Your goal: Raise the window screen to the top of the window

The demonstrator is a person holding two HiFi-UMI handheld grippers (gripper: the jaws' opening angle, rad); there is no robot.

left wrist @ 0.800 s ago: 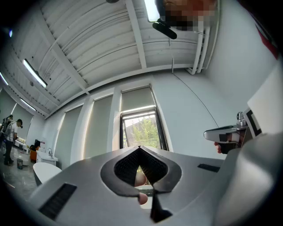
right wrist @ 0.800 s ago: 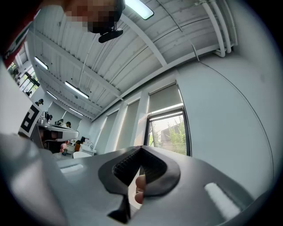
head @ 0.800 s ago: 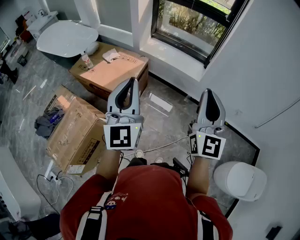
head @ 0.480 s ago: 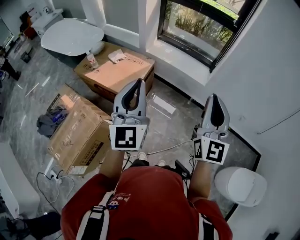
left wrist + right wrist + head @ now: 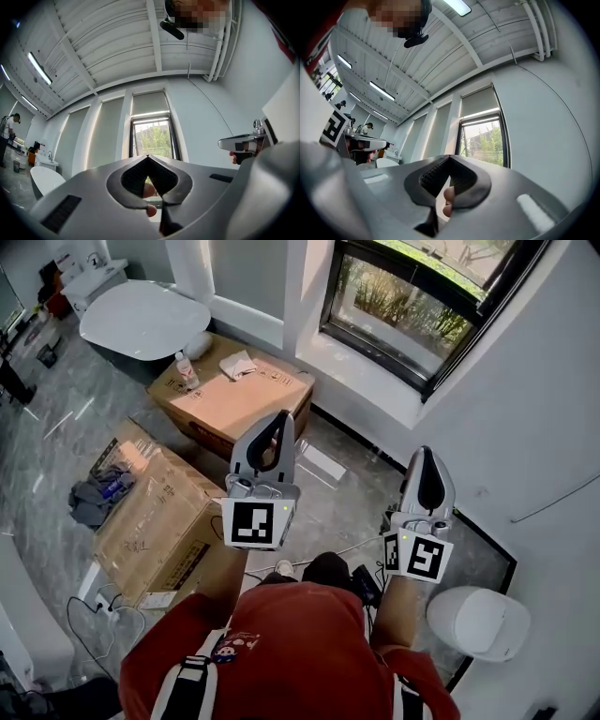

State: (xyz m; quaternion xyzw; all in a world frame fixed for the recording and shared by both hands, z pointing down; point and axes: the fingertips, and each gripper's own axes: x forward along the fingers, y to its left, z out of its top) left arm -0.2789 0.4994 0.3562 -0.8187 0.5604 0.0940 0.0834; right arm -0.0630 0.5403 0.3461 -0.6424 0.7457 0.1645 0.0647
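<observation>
Fingers of left gripper (image 5: 283, 416) and right gripper (image 5: 424, 453) meet, empty; head view crops the window (image 5: 422, 298) at top.

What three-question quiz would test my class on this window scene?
1. True or false: the left tongs are shut and empty.
2. What stands on the cardboard box nearer the window? A) bottle B) mug C) lamp
3. Do the right tongs touch the window?
Key: 1 true; 2 A; 3 no.
</observation>
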